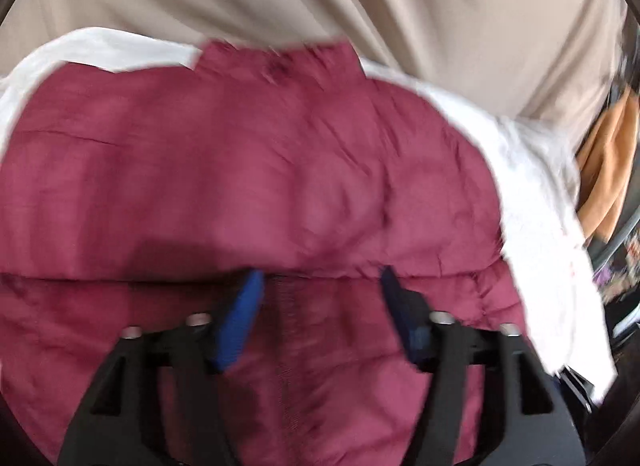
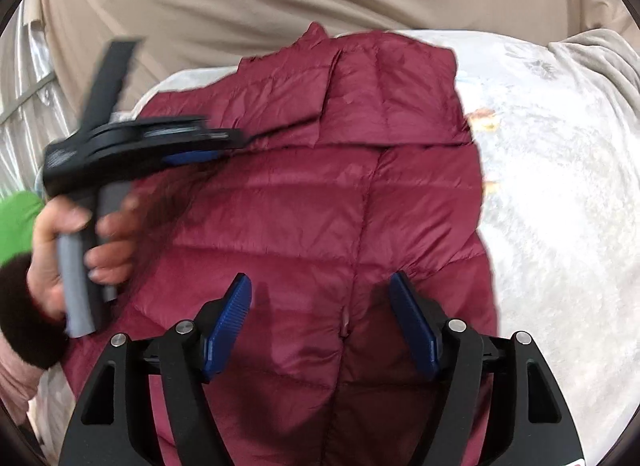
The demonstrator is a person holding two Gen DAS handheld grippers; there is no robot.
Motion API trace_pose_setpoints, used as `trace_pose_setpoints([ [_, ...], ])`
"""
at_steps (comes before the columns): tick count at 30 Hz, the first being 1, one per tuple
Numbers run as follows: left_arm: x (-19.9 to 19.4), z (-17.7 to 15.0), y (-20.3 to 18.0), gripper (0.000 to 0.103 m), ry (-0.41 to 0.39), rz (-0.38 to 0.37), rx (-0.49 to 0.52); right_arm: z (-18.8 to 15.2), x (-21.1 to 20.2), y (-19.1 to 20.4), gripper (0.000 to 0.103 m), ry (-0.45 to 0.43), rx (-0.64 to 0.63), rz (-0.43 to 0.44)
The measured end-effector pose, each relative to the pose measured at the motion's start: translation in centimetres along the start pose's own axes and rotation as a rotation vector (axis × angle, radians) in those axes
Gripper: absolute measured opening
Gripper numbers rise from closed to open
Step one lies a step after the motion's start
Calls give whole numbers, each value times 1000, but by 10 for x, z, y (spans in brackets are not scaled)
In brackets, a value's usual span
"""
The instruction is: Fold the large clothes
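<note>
Centrally, we find the maroon puffer jacket [image 2: 320,201] spread on a white patterned blanket [image 2: 560,193], its collar end pointing away from both cameras; one side panel appears already folded over the body, leaving a straight edge across the upper part, so we judge the fold to be partly made. Its shell is thin, slightly glossy, quilted in horizontal channels with a stitched seam down the middle, and puffy enough to spring back if not pressed. Above the jacket's near half, the right gripper [image 2: 320,318] hangs with its ribbed blue pads [image 2: 228,326] spread wide and nothing between them. Over the jacket's left side, the left gripper [image 1: 320,306] likewise stands wide apart and empty; in the right wrist view it is blurred, held by the person's hand [image 2: 80,250]. We judge both are positioned to take a hem or edge next. Beyond the blanket hangs beige draped cloth [image 2: 280,5].
</note>
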State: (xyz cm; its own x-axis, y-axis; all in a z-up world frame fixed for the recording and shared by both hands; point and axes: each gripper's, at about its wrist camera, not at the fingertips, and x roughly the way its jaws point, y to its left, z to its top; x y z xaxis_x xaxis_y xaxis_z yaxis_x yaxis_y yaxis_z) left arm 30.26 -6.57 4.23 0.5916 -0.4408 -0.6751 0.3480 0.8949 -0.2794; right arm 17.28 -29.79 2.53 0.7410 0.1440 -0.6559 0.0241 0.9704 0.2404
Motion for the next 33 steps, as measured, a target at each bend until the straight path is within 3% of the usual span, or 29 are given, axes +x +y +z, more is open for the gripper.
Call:
trace_pose_setpoints([
  [3, -45, 8, 53, 83, -89, 48, -63, 31, -10, -8, 75, -36, 52, 48],
  [7, -67, 10, 125, 83, -65, 116, -203, 81, 14, -12, 78, 1, 106, 98],
  [11, -68, 1, 196, 82, -27, 79, -449, 118, 64, -12, 78, 71, 184, 131],
  [13, -68, -3, 221, 77, -35, 61, -533, 125, 84, -6, 78, 92, 199, 135],
  [14, -66, -3, 227, 73, -40, 59, -554, 127, 94, -1, 76, 100, 191, 124],
  [15, -61, 1, 236, 62, -37, 55, -573, 130, 102, 5, 57, 104, 175, 116],
  [16, -57, 5, 237, 48, -26, 49, -574, 134, 108, 14, 23, 110, 151, 108],
  [17, -52, 7, 237, 38, -17, 47, -572, 137, 107, 19, 8, 101, 136, 109],
  [18, -49, 12, 236, 23, -14, 49, -566, 142, 98, 24, 5, 63, 124, 124],
  [19, -48, 15, 235, 17, -17, 58, -556, 147, 84, 29, 4, -1, 105, 139],
  [21, -51, 18, 232, 15, -42, 74, -530, 159, 44, 39, 3, -151, 44, 140],
  [23, -47, 17, 221, 15, -51, 104, -472, 160, 29, 33, 3, -211, 31, 86],
  [25, -35, 13, 209, 5, -21, 191, -391, 159, 44, 16, 3, -175, 45, -22],
  [27, -18, 8, 205, 0, 3, 226, -356, 150, 88, -18, 3, -39, 98, -118],
  [28, -15, 7, 205, 0, -5, 239, -344, 139, 116, -38, 3, 55, 146, -101],
  [29, -15, 7, 205, 0, -13, 241, -337, 130, 128, -48, 2, 73, 181, -69],
  [33, -21, 6, 212, 0, -22, 257, -328, 132, 120, -54, 3, 59, 219, -32],
])
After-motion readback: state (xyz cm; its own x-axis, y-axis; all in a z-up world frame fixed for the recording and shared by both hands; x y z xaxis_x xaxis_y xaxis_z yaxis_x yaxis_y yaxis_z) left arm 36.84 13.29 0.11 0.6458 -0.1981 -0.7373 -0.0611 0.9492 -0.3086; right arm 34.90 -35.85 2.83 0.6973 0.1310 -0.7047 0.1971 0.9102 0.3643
